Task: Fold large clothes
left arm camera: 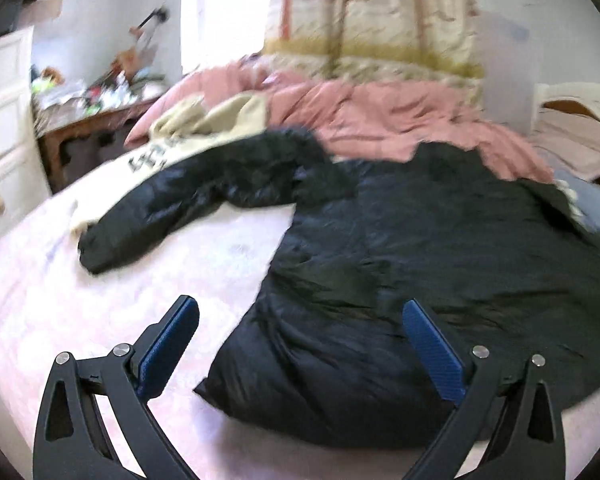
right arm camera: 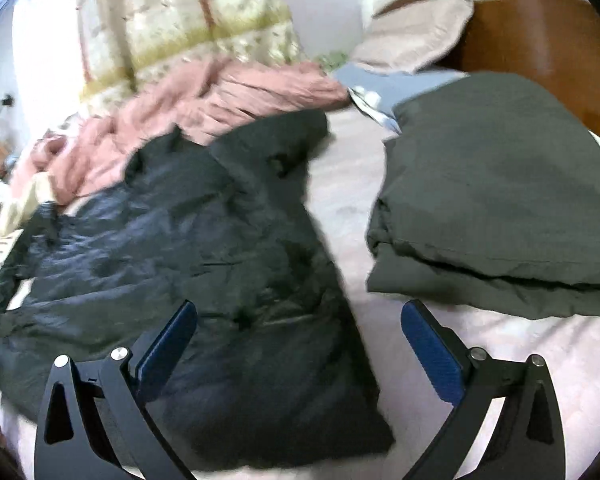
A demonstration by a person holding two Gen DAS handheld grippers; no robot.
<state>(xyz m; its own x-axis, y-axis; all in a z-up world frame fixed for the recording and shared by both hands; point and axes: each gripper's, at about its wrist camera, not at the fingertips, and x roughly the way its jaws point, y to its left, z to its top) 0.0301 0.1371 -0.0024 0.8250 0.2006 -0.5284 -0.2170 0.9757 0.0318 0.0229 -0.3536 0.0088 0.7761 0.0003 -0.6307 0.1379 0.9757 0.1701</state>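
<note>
Shiny black padded jacket [left arm camera: 440, 248] spread on pale pink bed sheet [left arm camera: 60, 280]; folded dark grey garment [right arm camera: 500, 200] beside it. Left gripper [left arm camera: 300, 320] and right gripper [right arm camera: 298, 320]: jaws apart, empty.

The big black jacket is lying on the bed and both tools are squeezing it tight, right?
Not quite. The black jacket does lie on the bed, but both tools are open and hold nothing: the left tool in the left wrist view, the right tool in the right wrist view.
</note>
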